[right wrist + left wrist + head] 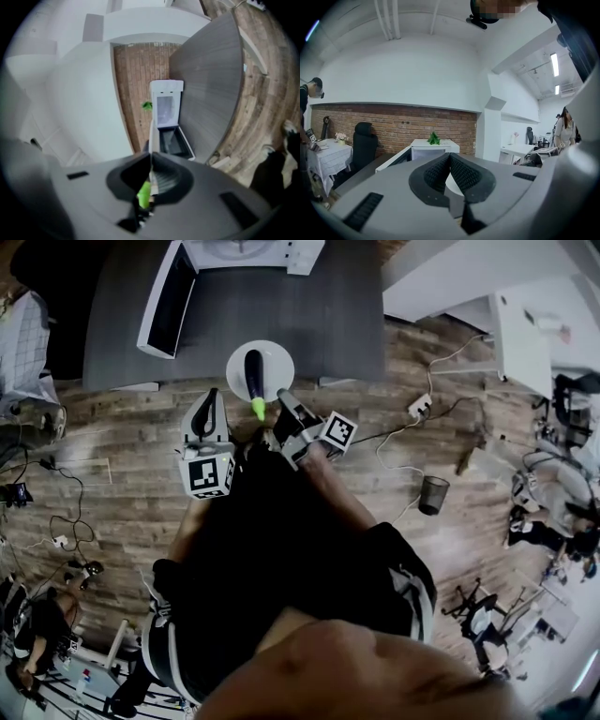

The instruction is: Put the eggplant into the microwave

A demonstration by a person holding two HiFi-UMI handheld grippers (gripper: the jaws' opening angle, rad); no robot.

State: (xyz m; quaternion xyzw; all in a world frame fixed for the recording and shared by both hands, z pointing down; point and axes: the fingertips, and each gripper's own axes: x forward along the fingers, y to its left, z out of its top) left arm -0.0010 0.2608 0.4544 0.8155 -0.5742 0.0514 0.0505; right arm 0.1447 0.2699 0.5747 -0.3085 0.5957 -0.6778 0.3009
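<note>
Precariously, the eggplant (254, 371) lies on a white plate (277, 360) at the near edge of the worktop (328, 315).
Right tongs (282, 396) pinch the plate's rim; left tongs (212, 396) are closed and empty. A one-sided grip could tilt it and roll the eggplant off.

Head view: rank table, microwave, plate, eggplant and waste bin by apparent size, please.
1. table
2. microwave, door open, partly cut off by the frame
3. plate
4. eggplant and waste bin: too alike to rank; the bin stands lower, on the floor.
</note>
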